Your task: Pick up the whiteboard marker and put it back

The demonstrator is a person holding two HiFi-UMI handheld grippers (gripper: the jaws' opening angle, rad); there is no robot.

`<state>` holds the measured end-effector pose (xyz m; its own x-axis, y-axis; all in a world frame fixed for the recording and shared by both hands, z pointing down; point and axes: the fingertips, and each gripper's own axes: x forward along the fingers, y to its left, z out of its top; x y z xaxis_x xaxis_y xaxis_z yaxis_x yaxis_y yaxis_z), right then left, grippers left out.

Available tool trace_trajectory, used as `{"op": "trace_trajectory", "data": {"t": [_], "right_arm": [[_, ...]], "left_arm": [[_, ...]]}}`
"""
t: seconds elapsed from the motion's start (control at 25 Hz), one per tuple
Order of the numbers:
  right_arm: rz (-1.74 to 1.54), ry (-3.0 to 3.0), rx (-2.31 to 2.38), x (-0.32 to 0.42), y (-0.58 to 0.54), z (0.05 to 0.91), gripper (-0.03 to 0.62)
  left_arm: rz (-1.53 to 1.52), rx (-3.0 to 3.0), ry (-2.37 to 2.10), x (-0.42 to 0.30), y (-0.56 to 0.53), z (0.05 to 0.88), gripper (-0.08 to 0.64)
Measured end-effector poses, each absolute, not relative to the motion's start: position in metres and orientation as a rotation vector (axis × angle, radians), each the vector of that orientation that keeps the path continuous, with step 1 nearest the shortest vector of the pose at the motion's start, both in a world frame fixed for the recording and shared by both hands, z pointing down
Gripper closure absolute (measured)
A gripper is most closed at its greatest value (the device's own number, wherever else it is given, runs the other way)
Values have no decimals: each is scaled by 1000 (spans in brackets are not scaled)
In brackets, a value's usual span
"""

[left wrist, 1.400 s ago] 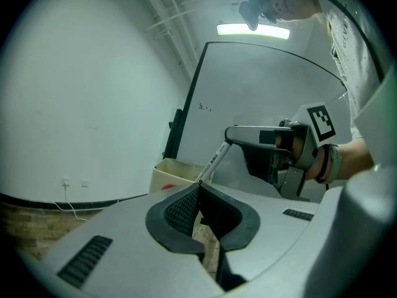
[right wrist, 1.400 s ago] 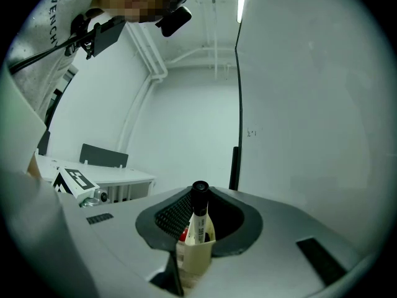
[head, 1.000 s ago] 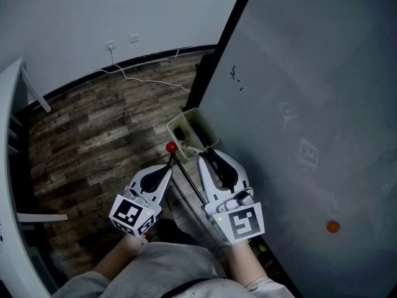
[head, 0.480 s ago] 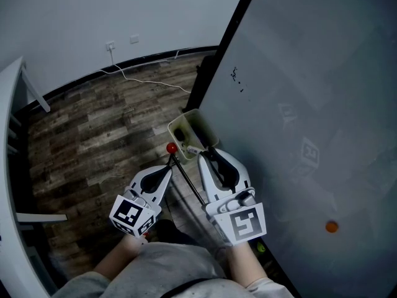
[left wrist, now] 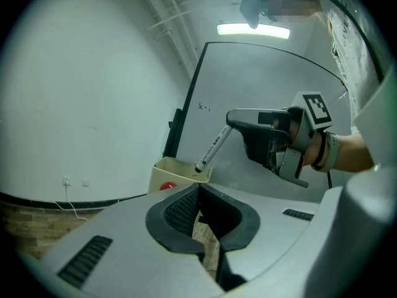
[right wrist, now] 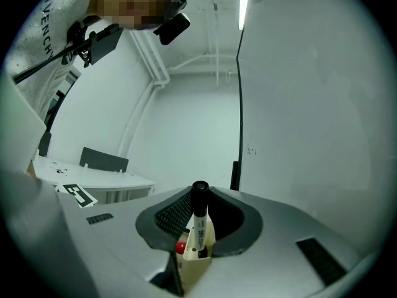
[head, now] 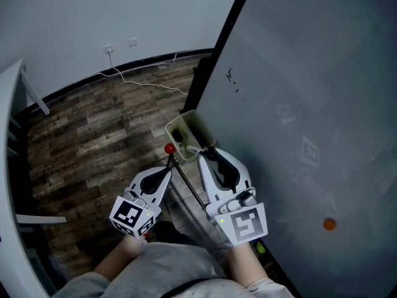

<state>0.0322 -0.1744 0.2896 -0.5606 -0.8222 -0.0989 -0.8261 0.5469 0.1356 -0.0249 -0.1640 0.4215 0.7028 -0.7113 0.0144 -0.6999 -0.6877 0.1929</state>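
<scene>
Biggest thing is the whiteboard [head: 310,104], upright along the right of the head view, w/ a few small dark scribbles near its left edge, too small to read. Left of it are wood-plank floor [head: 93,135] and a pale wall [head: 93,11]. R gripper [head: 201,155] sits close to the board, pointing away from the person, w/ its jaws clamped on the whiteboard marker [left wrist: 213,148] near the marker's upper end. L gripper [head: 166,168] is just beside it. Its pads meet at the tips w/ nothing btw them, and floor shows through the gap behind. A cream holder [head: 205,129] is fixed at the board's lower left, just ahead of both grippers. From the left gripper view the marker's long axis slants. Its top end is at the R gripper's tips, and its dark lower end points down-left, right at the holder's rim. From the right gripper view the marker [right wrist: 200,222] stands nearly upright btw the pads, w/ the black end up toward the camera and the foot inside the holder. Its white barrel carries black print, not legible. The letters "IVENCH" show on the person's garment [right wrist: 53,14]. A red round piece [head: 169,148] sits at the holder's near corner; can't tell if it's in or beside it. An orange dot [head: 329,225] is on the board.
</scene>
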Motion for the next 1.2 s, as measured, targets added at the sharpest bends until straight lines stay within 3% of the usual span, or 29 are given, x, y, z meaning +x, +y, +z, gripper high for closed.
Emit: {"op": "trace_trajectory", "data": {"t": [1.2], "right_arm": [[351,2725,-1414,14,-169,240,508]], "left_arm": [[-111,2756,-1125,-22,-162,412,545]]}}
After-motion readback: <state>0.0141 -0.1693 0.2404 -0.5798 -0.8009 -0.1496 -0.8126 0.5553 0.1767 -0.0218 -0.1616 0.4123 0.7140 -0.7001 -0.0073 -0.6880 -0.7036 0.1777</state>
